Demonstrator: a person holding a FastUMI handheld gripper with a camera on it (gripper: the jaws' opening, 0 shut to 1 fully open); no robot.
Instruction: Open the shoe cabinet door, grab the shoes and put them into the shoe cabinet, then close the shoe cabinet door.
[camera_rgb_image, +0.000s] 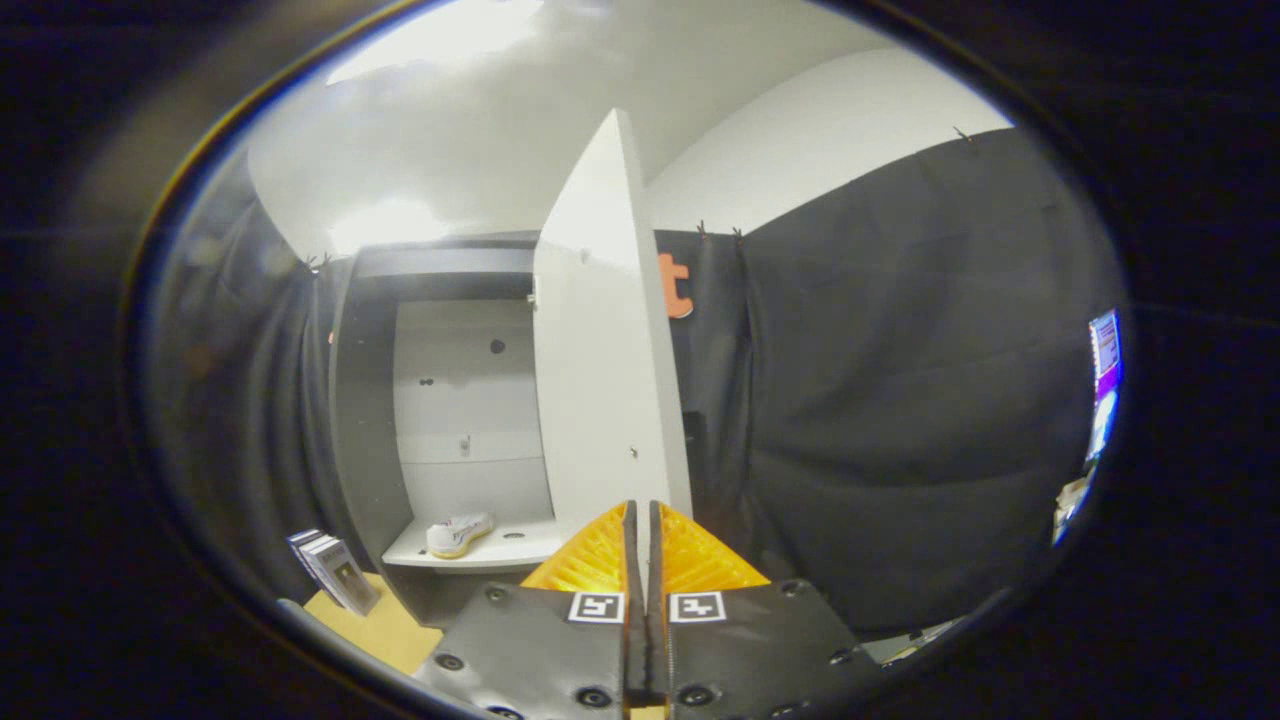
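Room: you face black cloth walls (900, 380) under a white ceiling.
Worktop (375, 630): a tan corner lies below the cabinet, with a leaning booklet (340, 572) on it.
Shoe cabinet (440, 420): one, its door (600, 360) swung open just ahead of your fingers.
Shoes: one white shoe (458, 534) lies on the cabinet's bottom shelf (500, 550).
Claw (641, 520): your fingers are nearly together, holding nothing.

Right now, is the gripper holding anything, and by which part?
The gripper looks shut on the open cabinet door, clamping its lower free edge between both fingers. The shoe already sits inside.
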